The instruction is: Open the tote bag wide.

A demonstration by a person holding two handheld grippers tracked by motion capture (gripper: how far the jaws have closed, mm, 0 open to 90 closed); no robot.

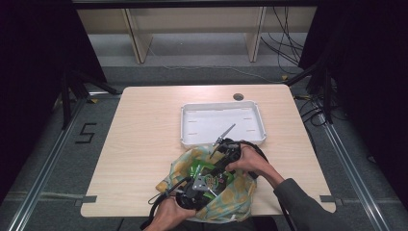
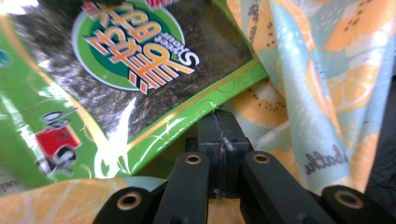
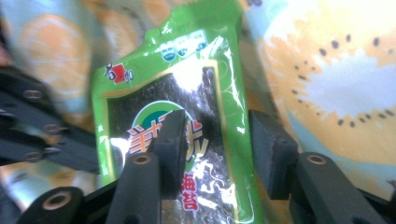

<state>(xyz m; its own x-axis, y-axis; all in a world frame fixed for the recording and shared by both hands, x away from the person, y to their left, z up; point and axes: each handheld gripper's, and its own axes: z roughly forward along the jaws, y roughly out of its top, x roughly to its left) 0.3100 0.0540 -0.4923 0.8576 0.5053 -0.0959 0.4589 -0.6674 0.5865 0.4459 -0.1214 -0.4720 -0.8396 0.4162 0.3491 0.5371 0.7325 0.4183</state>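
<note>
The left tongs are clamped shut on the fruit-print bag, holding its mouth apart; the right tongs straddle the green seaweed packet, jaws spread, ready for extraction.

Packet bottom cut off (frame edge).

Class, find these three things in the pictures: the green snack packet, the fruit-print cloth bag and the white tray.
green snack packet [image 3: 163, 88], right gripper view, its upper printed face
fruit-print cloth bag [image 2: 303, 88], left gripper view, a fold of its cloth
white tray [image 1: 222, 139], high view, its near rim
</note>
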